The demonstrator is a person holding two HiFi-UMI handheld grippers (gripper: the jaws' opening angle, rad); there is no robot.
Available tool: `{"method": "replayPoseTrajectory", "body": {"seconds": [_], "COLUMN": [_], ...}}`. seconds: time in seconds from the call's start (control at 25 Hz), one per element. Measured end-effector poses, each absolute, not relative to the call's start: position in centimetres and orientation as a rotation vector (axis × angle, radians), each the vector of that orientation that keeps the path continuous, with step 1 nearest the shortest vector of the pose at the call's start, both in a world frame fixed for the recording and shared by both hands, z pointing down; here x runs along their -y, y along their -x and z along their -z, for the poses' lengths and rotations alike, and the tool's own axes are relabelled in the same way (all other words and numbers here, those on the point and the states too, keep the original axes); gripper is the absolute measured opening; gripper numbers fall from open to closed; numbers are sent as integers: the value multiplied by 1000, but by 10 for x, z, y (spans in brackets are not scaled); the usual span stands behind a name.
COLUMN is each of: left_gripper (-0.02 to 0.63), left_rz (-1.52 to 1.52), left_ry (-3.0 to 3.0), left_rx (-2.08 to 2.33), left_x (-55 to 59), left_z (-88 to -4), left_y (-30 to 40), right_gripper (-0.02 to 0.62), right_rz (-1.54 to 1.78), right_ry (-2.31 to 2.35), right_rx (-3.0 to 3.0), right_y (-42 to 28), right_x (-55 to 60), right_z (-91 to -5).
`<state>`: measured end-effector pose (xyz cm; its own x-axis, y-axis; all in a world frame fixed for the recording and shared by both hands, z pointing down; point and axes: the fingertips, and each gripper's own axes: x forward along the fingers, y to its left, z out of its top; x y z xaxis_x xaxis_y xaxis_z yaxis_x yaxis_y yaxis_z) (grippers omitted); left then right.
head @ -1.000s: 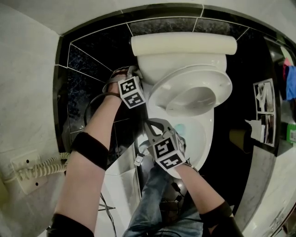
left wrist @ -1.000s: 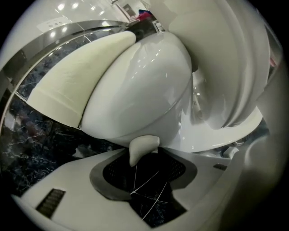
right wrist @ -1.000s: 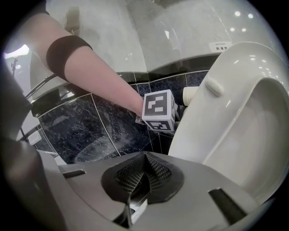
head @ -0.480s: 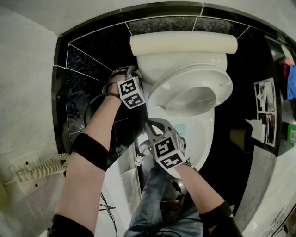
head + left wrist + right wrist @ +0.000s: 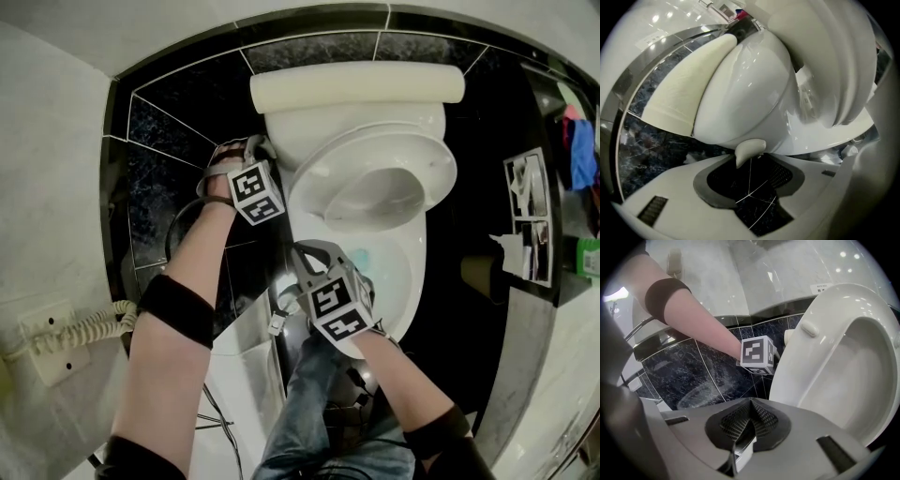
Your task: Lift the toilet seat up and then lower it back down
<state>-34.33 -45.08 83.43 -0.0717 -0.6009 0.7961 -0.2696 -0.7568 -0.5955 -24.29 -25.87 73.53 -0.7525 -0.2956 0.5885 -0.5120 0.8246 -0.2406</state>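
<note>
Left claw: jaws apart, a white nub right at their tips, nothing clamped. Right claw: jaws together, empty, low beside the bowl. The seat is half-raised, tilted towards the tank. Over the last second I see almost no change, same tilt and same claw spots. My guess is the swing has stalled midway.
</note>
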Motion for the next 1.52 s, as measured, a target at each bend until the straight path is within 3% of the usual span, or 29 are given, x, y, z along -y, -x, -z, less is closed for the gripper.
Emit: {"method": "replayPoseTrajectory", "body": {"seconds": [0.32,0.44,0.64,1.04,1.52], "left_gripper": [195,156,12,6,6], "left_rz": [1878,1871,1771,1601,1131], "left_ry": [1859,1861,1906,2132,2367], "left_rx": [-1051,-1108,-1231,-1569,-2095], "left_x": [426,401,356,243,127], "left_z": [-772,-749,-694,-610,-507], "left_y": [353,348,316,243,138], "right_gripper": [6,6,6,6,6], "right_rz": [-498,-475,-431,-369,-307], "right_ry": [-580,-576,-579,-645,-709], "right_rx": [2467,2476,2484,2466,2487], "right_y": [226,217,189,92,-39], "right_x": [238,228,210,173,132], "right_z": [-710,-693,-658,-590,-517]}}
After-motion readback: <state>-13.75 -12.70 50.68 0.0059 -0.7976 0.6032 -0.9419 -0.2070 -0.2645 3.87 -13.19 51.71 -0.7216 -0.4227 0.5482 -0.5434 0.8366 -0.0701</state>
